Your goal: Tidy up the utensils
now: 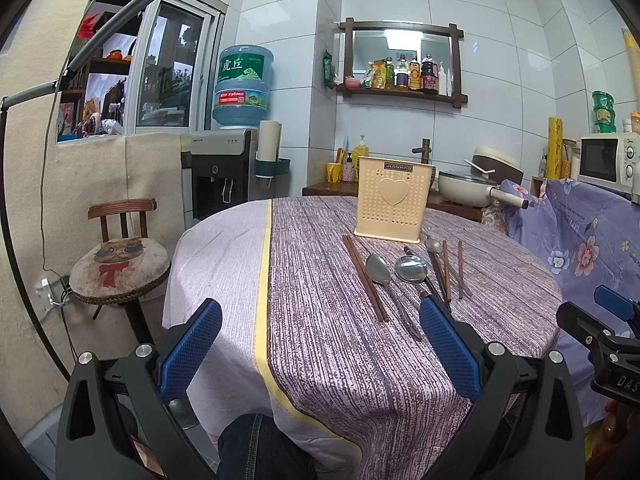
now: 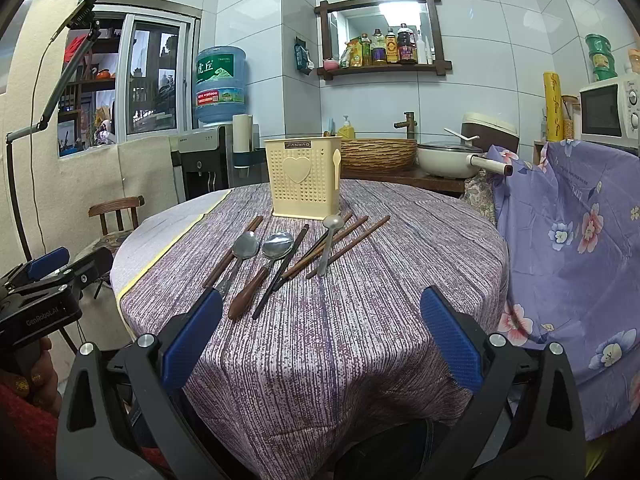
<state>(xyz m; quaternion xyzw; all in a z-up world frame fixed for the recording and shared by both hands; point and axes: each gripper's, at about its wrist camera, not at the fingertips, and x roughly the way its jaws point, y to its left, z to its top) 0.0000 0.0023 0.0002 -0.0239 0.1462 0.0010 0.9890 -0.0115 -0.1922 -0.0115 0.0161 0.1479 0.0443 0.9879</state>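
Note:
A cream utensil holder (image 1: 393, 199) (image 2: 304, 177) with a heart on its front stands upright on the far side of the round table. In front of it lie three metal spoons and several brown chopsticks: a large spoon (image 2: 245, 246) (image 1: 378, 269), a wooden-handled spoon (image 2: 277, 245) (image 1: 411, 268), a small spoon (image 2: 333, 223) (image 1: 433, 244) and chopsticks (image 2: 344, 246) (image 1: 365, 278). My left gripper (image 1: 320, 346) is open and empty at the near table edge. My right gripper (image 2: 322, 338) is open and empty, short of the utensils.
The table wears a purple striped cloth (image 2: 320, 320) with a pale section (image 1: 224, 264) at left. A wooden stool (image 1: 120, 268) stands left of it. A floral-covered piece (image 2: 572, 248) is at right. A counter with a pot (image 2: 448, 160) lies behind.

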